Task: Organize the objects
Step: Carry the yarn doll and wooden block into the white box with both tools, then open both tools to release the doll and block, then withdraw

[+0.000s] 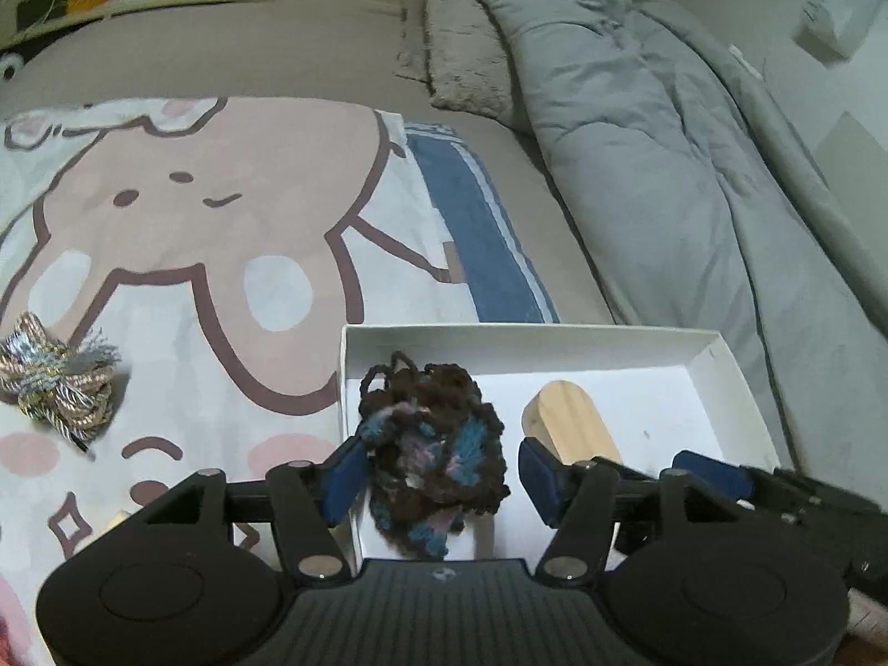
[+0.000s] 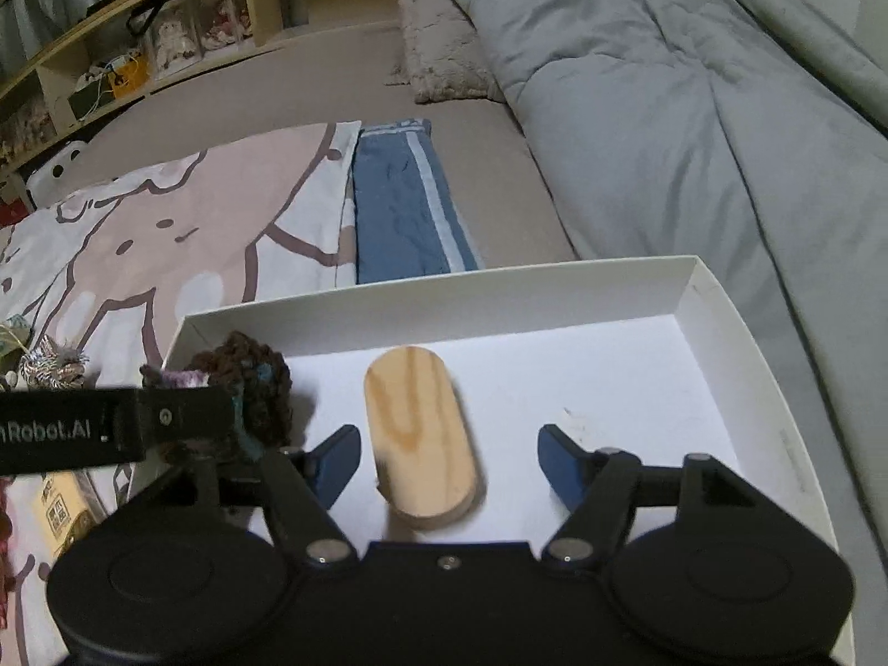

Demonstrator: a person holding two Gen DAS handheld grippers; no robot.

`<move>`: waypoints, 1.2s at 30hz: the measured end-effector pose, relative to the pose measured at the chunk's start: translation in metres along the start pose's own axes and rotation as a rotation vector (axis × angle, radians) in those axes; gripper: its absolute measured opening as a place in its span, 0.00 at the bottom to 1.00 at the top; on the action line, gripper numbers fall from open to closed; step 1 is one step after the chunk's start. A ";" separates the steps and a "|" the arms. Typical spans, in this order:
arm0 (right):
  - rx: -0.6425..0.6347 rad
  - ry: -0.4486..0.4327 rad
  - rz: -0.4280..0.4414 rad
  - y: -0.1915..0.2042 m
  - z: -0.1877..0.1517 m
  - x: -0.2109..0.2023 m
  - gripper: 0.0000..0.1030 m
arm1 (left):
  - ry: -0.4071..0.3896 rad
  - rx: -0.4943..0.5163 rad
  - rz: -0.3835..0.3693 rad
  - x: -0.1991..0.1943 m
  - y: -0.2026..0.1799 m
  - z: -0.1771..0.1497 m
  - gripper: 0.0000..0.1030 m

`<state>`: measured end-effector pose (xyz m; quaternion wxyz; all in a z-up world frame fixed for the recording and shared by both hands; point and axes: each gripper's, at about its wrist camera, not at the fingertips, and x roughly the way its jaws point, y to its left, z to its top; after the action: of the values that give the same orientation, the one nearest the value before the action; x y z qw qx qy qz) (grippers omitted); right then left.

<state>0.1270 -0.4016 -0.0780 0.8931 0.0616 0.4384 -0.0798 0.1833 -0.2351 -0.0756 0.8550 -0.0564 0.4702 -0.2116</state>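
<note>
A shallow white box (image 1: 527,334) (image 2: 444,284) lies on the bed. In its left part rests a tangled brown, blue and pink yarn bundle (image 1: 433,444) (image 2: 247,383). My left gripper (image 1: 444,474) straddles it with its jaws open; there is a gap at the right pad (image 1: 541,477). A light wooden oval block (image 2: 422,433) (image 1: 571,422) lies flat in the middle of the box. My right gripper (image 2: 449,458) stands open around it, with both blue pads clear of its sides. A knotted silver and pink cord bundle (image 1: 61,383) (image 2: 53,366) sits outside the box, on the printed sheet to the left.
The box rests on a cartoon-printed sheet (image 1: 194,211). A folded blue cloth (image 2: 405,205) lies just beyond the box. A grey duvet (image 1: 666,166) runs along the right, a fluffy pillow (image 2: 438,55) lies farther back, and shelves (image 2: 139,44) line the far wall.
</note>
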 end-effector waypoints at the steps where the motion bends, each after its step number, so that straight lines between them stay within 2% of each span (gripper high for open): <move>1: 0.004 0.005 0.003 -0.002 0.000 0.001 0.62 | -0.002 0.014 0.008 -0.001 -0.002 -0.001 0.59; 8: 0.021 0.022 -0.001 -0.007 -0.005 0.007 0.55 | -0.015 0.061 0.036 -0.007 -0.004 -0.003 0.56; 18: 0.046 -0.014 -0.005 -0.009 -0.001 -0.012 0.56 | -0.004 0.076 0.067 -0.020 -0.006 -0.002 0.56; 27: 0.082 -0.049 -0.048 -0.009 -0.007 -0.047 0.69 | -0.001 0.060 0.086 -0.044 -0.002 -0.013 0.58; 31: 0.087 -0.062 -0.068 -0.009 -0.014 -0.060 0.79 | -0.002 0.039 0.090 -0.053 0.002 -0.022 0.66; 36: 0.072 -0.060 -0.087 -0.004 -0.024 -0.071 0.83 | 0.000 0.043 0.118 -0.065 0.007 -0.032 0.76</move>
<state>0.0645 -0.3950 -0.0364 0.8988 0.0721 0.4104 -0.1361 0.1284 -0.1986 -0.0442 0.8669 -0.0102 0.4681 -0.1712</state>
